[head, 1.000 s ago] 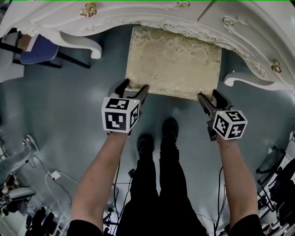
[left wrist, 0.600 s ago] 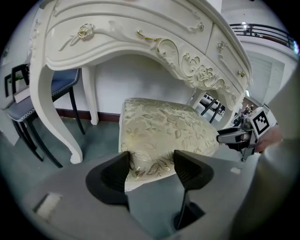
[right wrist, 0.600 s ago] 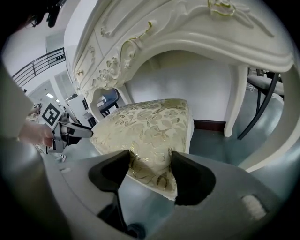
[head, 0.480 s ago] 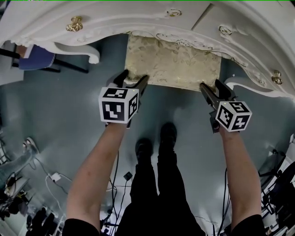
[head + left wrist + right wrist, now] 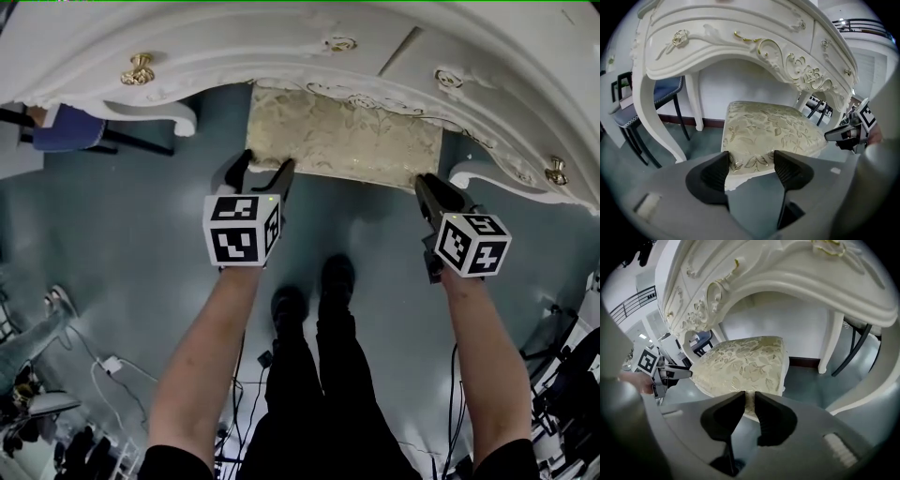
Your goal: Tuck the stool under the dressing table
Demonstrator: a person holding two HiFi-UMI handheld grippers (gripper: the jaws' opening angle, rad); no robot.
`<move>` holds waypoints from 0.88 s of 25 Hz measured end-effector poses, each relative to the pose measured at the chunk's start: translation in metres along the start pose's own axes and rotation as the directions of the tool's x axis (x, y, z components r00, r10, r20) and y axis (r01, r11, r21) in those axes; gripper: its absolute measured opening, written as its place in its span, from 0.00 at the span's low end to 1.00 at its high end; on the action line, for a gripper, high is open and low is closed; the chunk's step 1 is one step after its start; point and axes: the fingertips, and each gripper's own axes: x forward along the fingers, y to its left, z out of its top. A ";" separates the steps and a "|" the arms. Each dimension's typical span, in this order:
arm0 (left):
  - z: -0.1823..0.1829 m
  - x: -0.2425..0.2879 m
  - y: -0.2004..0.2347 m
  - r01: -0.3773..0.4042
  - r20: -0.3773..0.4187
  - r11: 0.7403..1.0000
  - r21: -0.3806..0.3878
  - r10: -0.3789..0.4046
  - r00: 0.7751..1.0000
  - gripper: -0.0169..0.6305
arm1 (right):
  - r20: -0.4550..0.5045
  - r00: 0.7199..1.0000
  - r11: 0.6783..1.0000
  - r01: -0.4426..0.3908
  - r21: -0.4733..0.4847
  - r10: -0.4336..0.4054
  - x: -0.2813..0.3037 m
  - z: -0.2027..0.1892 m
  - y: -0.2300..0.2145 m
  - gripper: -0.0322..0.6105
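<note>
Under dressing table (image 5: 281, 42), stool (image 5: 337, 141) partly hidden

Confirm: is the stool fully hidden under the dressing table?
No, a strip of the stool seat shows beyond the dressing table front edge.

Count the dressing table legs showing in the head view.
2: left leg left of the stool, right leg right of it. Rear legs may be hidden under the tabletop.

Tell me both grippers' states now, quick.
Left gripper: open, jaws apart at the stool's front edge.
Right gripper: jaws have just been closing to a slit at the stool; grip cannot be told.
</note>
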 end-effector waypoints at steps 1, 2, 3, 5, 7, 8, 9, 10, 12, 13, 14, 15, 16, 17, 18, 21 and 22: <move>0.001 0.003 0.001 -0.004 0.001 1.000 0.007 0.004 1.000 0.52 | -0.006 1.000 1.000 -0.004 -0.011 0.003 0.004 0.001 0.000 0.16; 0.005 0.005 0.002 -0.007 0.009 1.000 0.015 0.007 1.000 0.52 | -0.005 1.000 1.000 -0.006 -0.027 0.006 0.008 0.003 0.000 0.16; 0.008 0.008 0.004 -0.011 0.022 1.000 0.021 0.011 1.000 0.52 | 0.003 1.000 0.999 -0.008 -0.043 0.008 0.011 0.006 0.000 0.16; 0.015 0.013 0.008 -0.015 0.044 1.000 0.024 0.014 0.999 0.52 | 0.025 1.000 0.998 -0.003 -0.068 0.005 0.017 0.012 -0.002 0.16; 0.025 0.021 0.009 -0.012 0.061 1.000 0.021 0.011 0.998 0.51 | 0.055 0.998 0.996 0.019 -0.086 -0.014 0.022 0.022 -0.009 0.16; 0.031 0.026 0.009 -0.009 0.071 1.000 0.019 0.008 0.997 0.51 | 0.074 0.997 0.995 0.035 -0.091 -0.029 0.025 0.030 -0.013 0.16; 0.037 0.030 0.009 -0.008 0.083 1.000 0.018 0.006 0.997 0.51 | 0.093 0.995 0.994 0.051 -0.093 -0.042 0.028 0.037 -0.017 0.16; 0.042 0.034 0.010 -0.008 0.095 1.000 0.018 0.007 0.995 0.51 | 0.110 0.993 0.994 0.063 -0.094 -0.052 0.031 0.044 -0.020 0.16; 0.050 0.040 0.013 -0.013 0.120 1.000 0.018 0.010 0.993 0.51 | 0.139 0.988 0.992 0.077 -0.101 -0.063 0.037 0.053 -0.024 0.16; 0.053 0.042 0.013 -0.012 0.132 1.000 0.018 0.010 0.991 0.51 | 0.154 0.986 0.991 0.081 -0.106 -0.064 0.039 0.057 -0.026 0.16; 0.056 0.044 0.014 -0.010 0.142 1.000 0.020 0.007 0.990 0.51 | 0.171 0.983 0.990 0.085 -0.111 -0.065 0.040 0.059 -0.027 0.16; 0.058 0.046 0.014 -0.008 0.151 1.000 0.022 0.004 0.989 0.51 | 0.190 0.980 0.990 0.088 -0.114 -0.065 0.041 0.061 -0.028 0.16; 0.060 0.048 0.014 -0.006 0.160 1.000 0.025 0.002 0.987 0.51 | 0.208 0.976 0.989 0.091 -0.115 -0.065 0.042 0.063 -0.029 0.16; 0.062 0.050 0.015 -0.006 0.169 1.000 0.030 0.001 0.986 0.51 | 0.225 0.972 0.989 0.093 -0.114 -0.065 0.043 0.065 -0.030 0.16; 0.065 0.052 0.016 -0.008 0.179 0.999 0.035 0.001 0.984 0.51 | 0.238 0.969 0.990 0.093 -0.110 -0.065 0.045 0.067 -0.030 0.16; 0.075 0.059 0.024 -0.010 0.205 0.999 0.050 -0.001 0.979 0.51 | 0.255 0.965 0.992 0.081 -0.096 -0.054 0.050 0.073 -0.028 0.16; 0.079 0.061 0.026 -0.006 0.209 0.998 0.056 -0.005 0.978 0.50 | 0.256 0.965 0.993 0.075 -0.095 -0.049 0.052 0.075 -0.027 0.16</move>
